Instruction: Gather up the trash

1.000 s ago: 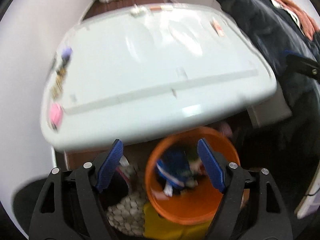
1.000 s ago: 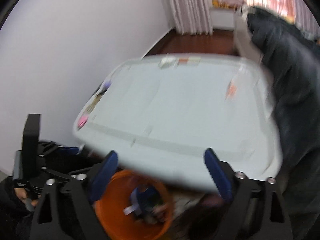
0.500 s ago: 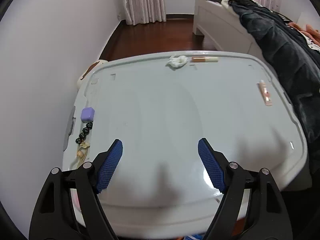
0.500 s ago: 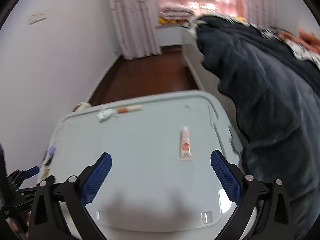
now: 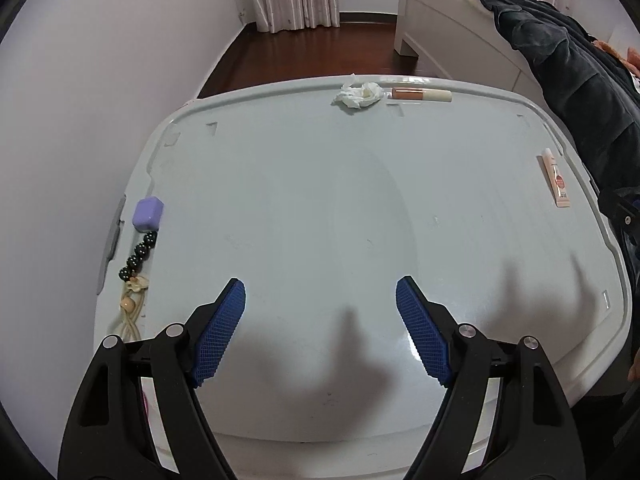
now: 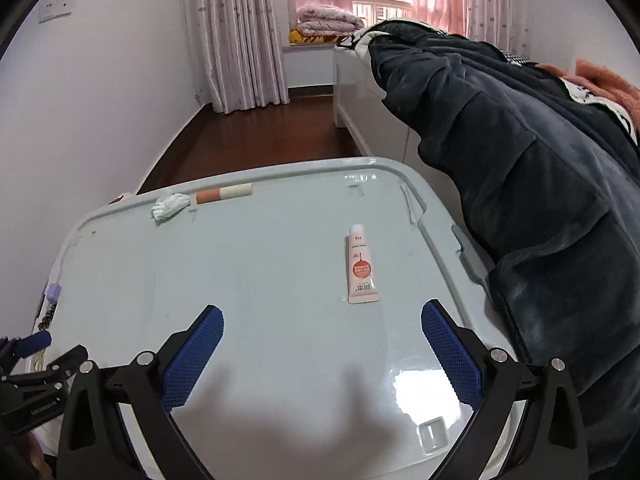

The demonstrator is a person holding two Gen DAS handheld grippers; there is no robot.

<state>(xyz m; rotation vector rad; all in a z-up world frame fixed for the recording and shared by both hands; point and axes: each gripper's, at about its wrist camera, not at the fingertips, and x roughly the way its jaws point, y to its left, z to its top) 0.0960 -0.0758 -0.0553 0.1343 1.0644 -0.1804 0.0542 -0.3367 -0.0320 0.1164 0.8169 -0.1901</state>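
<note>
A crumpled white tissue (image 5: pixel 358 95) (image 6: pixel 170 207) lies at the far edge of the pale grey lid (image 5: pixel 320 208) (image 6: pixel 260 280). Beside it rests an orange-and-cream stick tube (image 5: pixel 421 94) (image 6: pixel 224 194). A small white tube with an orange label (image 5: pixel 555 178) (image 6: pixel 361 269) lies near the right rim. My left gripper (image 5: pixel 320 292) hovers open over the lid's near half, nothing between its blue pads. My right gripper (image 6: pixel 322 320) is open too, just short of the small tube. The left gripper's tip (image 6: pixel 34 342) shows at the right view's lower left.
A purple case (image 5: pixel 148 214), a string of dark beads (image 5: pixel 138 256) and a cord with light beads (image 5: pixel 132 300) line the lid's left rim. A white wall stands left. A bed with a dark blue garment (image 6: pixel 520 184) crowds the right side. Dark wooden floor lies beyond.
Both views have swung up from the orange bin under the lid to the lid's top. The tissue and tubes have come closer and sharper. Both grippers stay open.
</note>
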